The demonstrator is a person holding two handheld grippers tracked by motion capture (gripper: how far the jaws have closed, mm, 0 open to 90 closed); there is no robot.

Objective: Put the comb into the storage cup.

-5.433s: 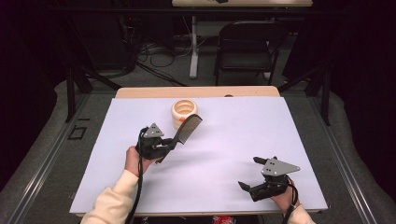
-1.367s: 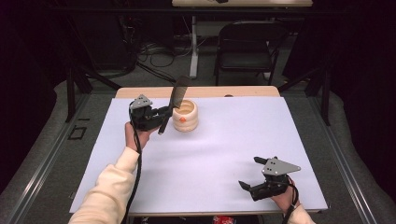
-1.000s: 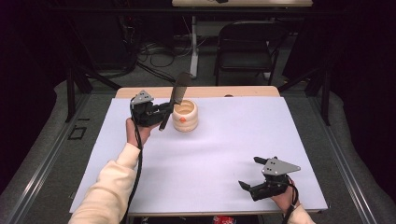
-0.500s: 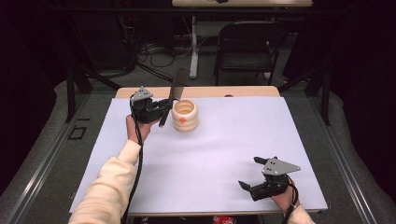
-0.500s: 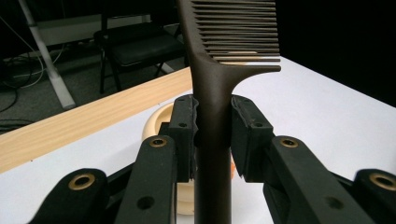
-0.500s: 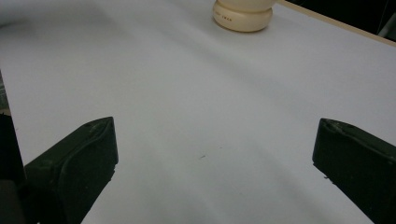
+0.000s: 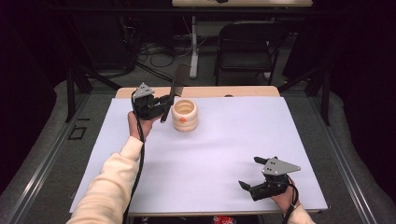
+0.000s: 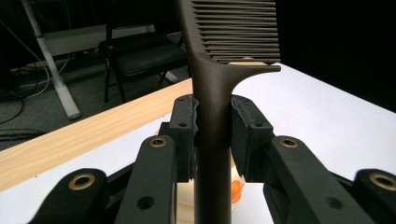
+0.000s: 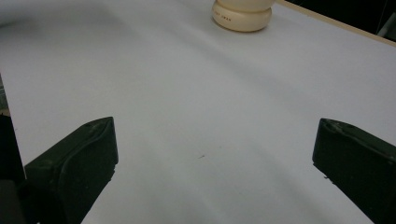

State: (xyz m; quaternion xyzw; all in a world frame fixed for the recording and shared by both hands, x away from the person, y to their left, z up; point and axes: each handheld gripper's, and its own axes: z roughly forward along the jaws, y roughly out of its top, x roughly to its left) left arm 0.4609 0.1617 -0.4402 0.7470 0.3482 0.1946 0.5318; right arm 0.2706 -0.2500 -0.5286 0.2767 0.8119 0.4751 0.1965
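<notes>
A dark brown comb stands upright between the pads of my left gripper, which is shut on its handle. In the high view that left gripper is held at the far left of the table, and the comb rises just left of a cream ribbed cup with an orange spot on its side. The cup also lies far ahead in the right gripper view. My right gripper rests near the table's front right corner, its jaws wide apart and open over bare white surface.
A white sheet covers the table, with a strip of bare wood along the far edge. A black folding chair and a white stand leg are behind the table. The floor around is dark.
My left gripper has carried the comb from mid-table up to the far left beside the cup and tipped it upright. Over the last second it drifted slightly farther back. The right gripper stayed put.
</notes>
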